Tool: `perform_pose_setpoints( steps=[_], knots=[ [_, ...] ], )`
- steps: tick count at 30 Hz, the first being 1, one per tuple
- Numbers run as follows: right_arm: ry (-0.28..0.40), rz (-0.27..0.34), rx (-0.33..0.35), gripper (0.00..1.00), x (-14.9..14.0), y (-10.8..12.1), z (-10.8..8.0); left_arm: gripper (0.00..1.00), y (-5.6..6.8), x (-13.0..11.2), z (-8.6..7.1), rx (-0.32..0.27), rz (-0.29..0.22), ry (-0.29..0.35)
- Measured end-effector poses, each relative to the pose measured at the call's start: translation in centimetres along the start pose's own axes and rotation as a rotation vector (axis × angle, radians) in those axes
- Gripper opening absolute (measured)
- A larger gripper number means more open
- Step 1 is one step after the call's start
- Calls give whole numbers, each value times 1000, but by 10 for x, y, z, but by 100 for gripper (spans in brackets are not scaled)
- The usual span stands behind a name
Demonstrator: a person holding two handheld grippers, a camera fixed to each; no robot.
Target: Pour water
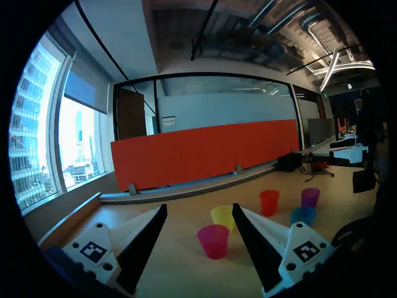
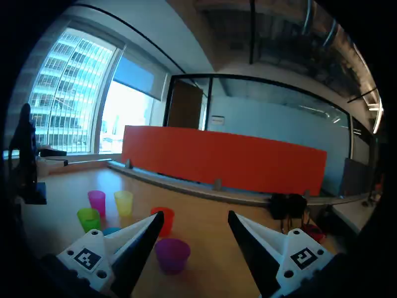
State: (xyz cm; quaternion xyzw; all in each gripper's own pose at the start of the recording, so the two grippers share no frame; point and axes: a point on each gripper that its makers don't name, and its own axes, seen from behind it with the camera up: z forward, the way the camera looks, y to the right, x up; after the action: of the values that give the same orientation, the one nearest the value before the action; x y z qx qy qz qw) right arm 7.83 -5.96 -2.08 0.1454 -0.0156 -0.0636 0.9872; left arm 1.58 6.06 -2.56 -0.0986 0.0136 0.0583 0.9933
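Several coloured plastic cups stand upright on the wooden table. In the left gripper view, a magenta cup (image 1: 213,241) and a yellow cup (image 1: 223,217) sit between the fingers of my open left gripper (image 1: 199,206). An orange cup (image 1: 269,202), a purple cup (image 1: 310,197) and a blue cup (image 1: 303,215) lie further right. In the right gripper view, my right gripper (image 2: 195,213) is open above the table with nothing in it. A purple cup (image 2: 172,255) is nearest, then an orange cup (image 2: 164,220), yellow cup (image 2: 123,202), magenta cup (image 2: 97,201) and green cup (image 2: 89,219).
An orange partition (image 1: 208,151) runs along the table's far edge, with windows (image 1: 79,144) to the left. Black boxes and cables (image 1: 297,164) lie at the far right of the table. A black stand (image 2: 25,159) rises at the table's left side. A dark bag (image 2: 288,206) sits by the partition.
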Motion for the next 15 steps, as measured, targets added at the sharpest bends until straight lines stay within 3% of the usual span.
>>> perform_pose_setpoints(
  steps=[9, 15],
  knots=[
    [99, 60, -182, 100, 19, 34, -6, 97, -15, 15, -5, 93, -14, 49],
    [108, 101, -267, 100, 12, 50, -11, 97, -19, 15, -5, 118, -40, 55]
  ],
)
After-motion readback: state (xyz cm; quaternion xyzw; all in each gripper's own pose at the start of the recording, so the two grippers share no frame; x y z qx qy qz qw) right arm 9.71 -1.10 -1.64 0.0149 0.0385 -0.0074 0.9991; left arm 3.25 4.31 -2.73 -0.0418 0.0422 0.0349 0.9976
